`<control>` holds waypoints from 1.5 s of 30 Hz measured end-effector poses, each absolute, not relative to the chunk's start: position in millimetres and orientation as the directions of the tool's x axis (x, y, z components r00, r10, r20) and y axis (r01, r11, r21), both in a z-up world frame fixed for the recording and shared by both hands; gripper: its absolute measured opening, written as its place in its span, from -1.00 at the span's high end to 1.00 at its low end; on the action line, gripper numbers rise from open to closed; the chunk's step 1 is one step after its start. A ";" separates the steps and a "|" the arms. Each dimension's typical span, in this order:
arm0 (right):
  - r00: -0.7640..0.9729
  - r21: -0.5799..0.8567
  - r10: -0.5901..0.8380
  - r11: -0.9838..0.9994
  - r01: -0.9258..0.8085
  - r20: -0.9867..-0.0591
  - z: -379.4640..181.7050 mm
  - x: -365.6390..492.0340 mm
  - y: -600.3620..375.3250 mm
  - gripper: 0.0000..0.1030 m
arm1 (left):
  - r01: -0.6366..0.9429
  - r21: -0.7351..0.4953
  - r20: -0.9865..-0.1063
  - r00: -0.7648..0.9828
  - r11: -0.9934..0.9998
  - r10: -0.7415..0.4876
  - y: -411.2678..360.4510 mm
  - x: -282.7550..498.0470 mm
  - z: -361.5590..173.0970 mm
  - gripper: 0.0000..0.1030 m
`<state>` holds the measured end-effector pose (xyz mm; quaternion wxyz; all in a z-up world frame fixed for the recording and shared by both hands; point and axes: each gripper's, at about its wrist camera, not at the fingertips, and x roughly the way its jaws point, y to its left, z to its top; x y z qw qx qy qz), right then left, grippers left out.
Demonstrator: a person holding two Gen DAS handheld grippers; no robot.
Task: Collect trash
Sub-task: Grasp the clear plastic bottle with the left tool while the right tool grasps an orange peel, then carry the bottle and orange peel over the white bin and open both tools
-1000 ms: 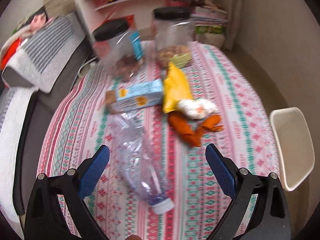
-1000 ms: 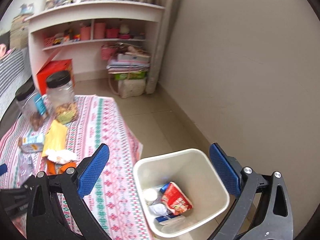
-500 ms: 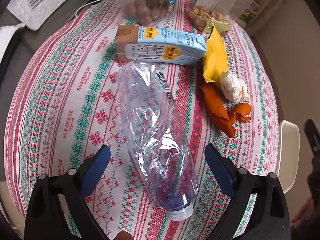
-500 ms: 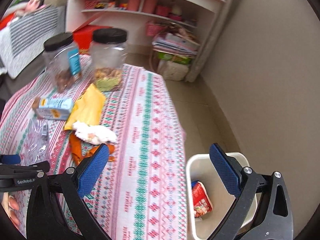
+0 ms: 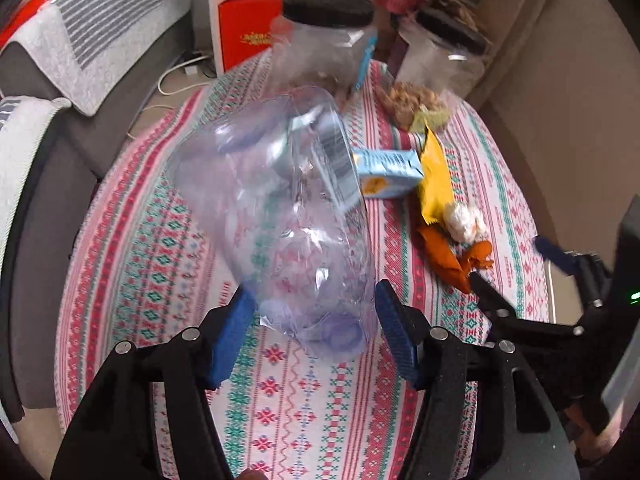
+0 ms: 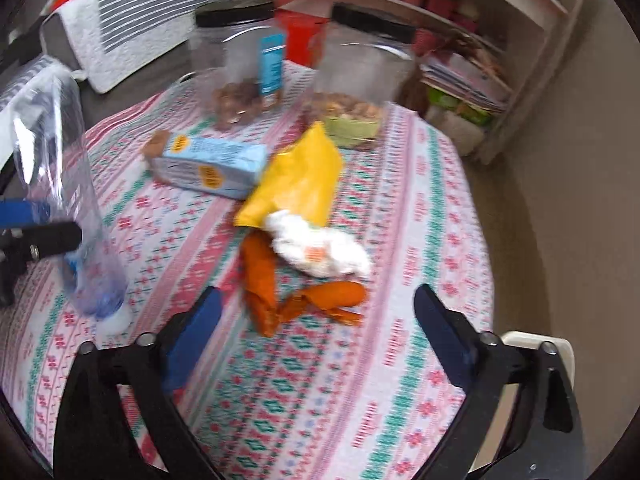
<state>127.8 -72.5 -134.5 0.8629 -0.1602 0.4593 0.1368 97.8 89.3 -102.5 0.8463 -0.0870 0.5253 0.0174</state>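
We've got the left tongs (image 5: 316, 320) closing w/ the crushed clear bottle (image 5: 276, 216) between the blue pads; the left pad looks to touch its side, but we can't tell if both press yet. From the right cam the bottle stands neck-down, cap on the cloth-covered surface (image 6: 400, 240). Right tongs (image 6: 316, 320) are also closing, still wide, nothing between them, hovering over the orange wrapper (image 6: 262, 280). Just beyond it: white crumpled tissue (image 6: 320, 248), yellow packet (image 6: 300, 180), blue carton (image 6: 212, 164). Two black-lidded jars at the back. Bin rim (image 6: 560, 352) shows at the surface's right edge.
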 end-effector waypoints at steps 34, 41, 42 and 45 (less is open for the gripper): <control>0.521 0.181 0.344 0.924 -0.337 -0.781 -80.1 100.6 -96.7 0.63 | -0.112 -0.098 -0.806 0.591 0.989 -0.013 100.7 75.4 -60.9 -0.19; 0.575 0.145 0.283 0.950 -0.275 -0.767 -70.9 95.5 -130.1 0.63 | -0.077 -0.086 -0.797 0.603 0.993 -0.022 78.5 73.3 -61.1 -0.19; 0.585 0.140 0.272 0.955 -0.262 -0.764 -68.4 94.2 -137.2 0.63 | -0.071 -0.083 -0.797 0.604 0.994 -0.023 75.5 73.4 -61.3 -0.19; 0.605 0.129 0.244 0.965 -0.228 -0.758 -64.7 93.1 -151.2 0.63 | -0.055 -0.075 -0.796 0.605 0.996 -0.026 66.4 73.3 -62.6 -0.19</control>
